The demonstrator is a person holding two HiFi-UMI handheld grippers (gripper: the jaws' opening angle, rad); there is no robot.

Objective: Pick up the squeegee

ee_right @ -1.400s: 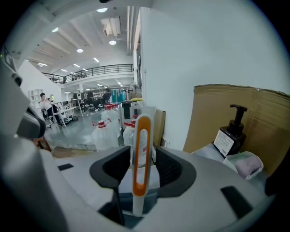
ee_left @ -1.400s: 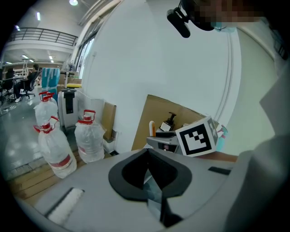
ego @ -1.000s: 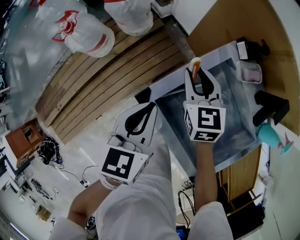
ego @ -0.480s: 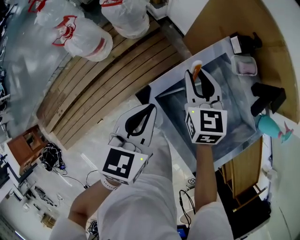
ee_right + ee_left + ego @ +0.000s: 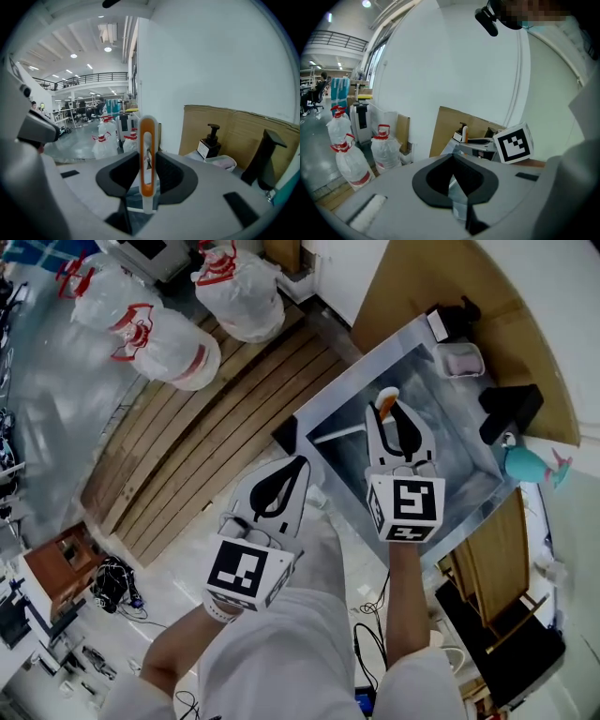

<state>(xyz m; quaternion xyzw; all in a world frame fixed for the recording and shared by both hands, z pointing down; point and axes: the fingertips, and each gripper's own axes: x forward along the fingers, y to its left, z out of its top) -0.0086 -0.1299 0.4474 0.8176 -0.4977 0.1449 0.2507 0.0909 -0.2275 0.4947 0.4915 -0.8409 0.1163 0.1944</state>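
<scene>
1. Progress: the grasp looks done. The right gripper (image 5: 392, 416) is clamped on the squeegee (image 5: 386, 397). In the right gripper view both pads press on the orange and white handle (image 5: 147, 136) from its two sides, and the handle stands upright between them.
2. The squeegee is over the steel sink (image 5: 459, 451), near its middle, with the end of the handle sticking out past the jaw tips. Its blade end is hidden under the gripper, so I cannot tell if it is free of the sink bottom.
3. What is left, in my judgement: only to bring the squeegee clear of the sink and to hold it firm. The handle is thin and looks smooth, so it may turn between the pads.
4. The left gripper (image 5: 297, 465) has its jaws together with nothing in them. It hangs just beside the sink, over the floor, and takes no part in the grasp.
5. Count of the task's things: one squeegee, two grippers, one sink.
6. Count of the rest: one dark pump bottle (image 5: 450, 320), one small clear tub (image 5: 459, 360), one black object (image 5: 511, 409) that I cannot name, and one teal spray bottle (image 5: 530, 465), all at the far side of the sink. Three clear jugs (image 5: 169, 343) with red handles stand at the wooden boards (image 5: 216, 418)
</scene>
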